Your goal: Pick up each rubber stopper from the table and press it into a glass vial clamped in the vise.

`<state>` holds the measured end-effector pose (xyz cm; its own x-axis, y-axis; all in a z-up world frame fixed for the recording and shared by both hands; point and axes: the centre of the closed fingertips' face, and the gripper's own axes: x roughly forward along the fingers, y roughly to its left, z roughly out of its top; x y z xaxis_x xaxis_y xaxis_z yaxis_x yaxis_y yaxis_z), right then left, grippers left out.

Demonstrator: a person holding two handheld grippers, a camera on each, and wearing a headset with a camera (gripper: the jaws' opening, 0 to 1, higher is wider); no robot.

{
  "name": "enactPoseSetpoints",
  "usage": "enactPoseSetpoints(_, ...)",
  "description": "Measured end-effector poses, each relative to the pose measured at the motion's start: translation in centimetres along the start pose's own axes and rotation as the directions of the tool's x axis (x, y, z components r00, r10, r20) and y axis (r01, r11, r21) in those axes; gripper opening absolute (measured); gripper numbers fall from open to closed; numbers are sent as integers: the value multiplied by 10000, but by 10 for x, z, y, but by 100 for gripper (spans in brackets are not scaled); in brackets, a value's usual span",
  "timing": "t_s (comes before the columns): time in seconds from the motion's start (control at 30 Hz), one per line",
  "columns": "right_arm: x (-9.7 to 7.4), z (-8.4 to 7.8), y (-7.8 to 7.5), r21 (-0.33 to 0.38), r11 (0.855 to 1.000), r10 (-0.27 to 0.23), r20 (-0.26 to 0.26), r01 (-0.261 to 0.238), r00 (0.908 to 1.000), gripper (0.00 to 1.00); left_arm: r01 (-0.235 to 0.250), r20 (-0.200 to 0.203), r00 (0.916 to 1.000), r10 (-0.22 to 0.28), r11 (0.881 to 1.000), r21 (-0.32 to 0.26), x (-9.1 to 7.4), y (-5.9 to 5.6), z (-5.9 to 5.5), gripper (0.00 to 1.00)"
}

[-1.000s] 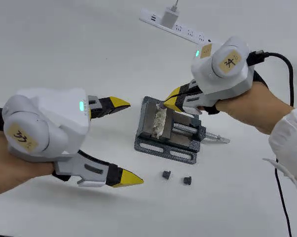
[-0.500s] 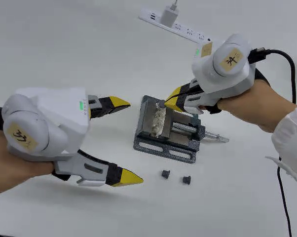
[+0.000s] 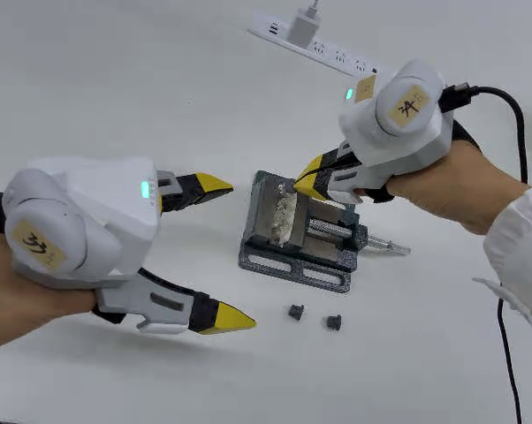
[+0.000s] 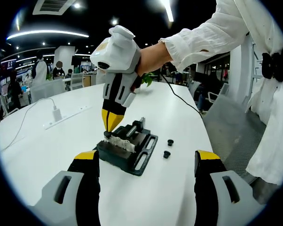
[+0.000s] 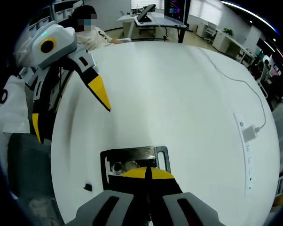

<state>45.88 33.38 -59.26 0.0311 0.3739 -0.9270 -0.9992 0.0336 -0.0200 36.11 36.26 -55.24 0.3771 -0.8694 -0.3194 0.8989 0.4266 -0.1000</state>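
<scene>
A dark vise sits mid-table with pale glass vials clamped between its jaws. My right gripper is shut, its yellow tips down at the far end of the vial row. In the left gripper view those tips rest on a dark stopper on top of a vial. Two loose black rubber stoppers lie on the table in front of the vise. My left gripper hangs open to the left of the vise, holding nothing. The vials show just ahead of the right gripper.
A white power strip with a plugged-in charger lies at the far edge. A black cable runs down the right side past a white sleeve. White tabletop spreads around the vise.
The right gripper has shifted only slightly above the vise, still shut at the vial row. The left gripper and both loose stoppers have stayed put.
</scene>
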Motion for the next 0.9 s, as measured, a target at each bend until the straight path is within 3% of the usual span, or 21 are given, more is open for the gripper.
enactPoseSetpoints(0.43, 3, -4, -1, -614, 9979, 144, -641, -183, 9978, 0, 84, 113, 9999, -85, 10000, 45, 5, -1, 3, 82)
enactPoseSetpoints(0.9, 2, -5, -3, 61, 10000, 60, -140, -59, 9999, 0, 49, -59, 10000, -48, 9998, 196, -1, -3, 8, 82)
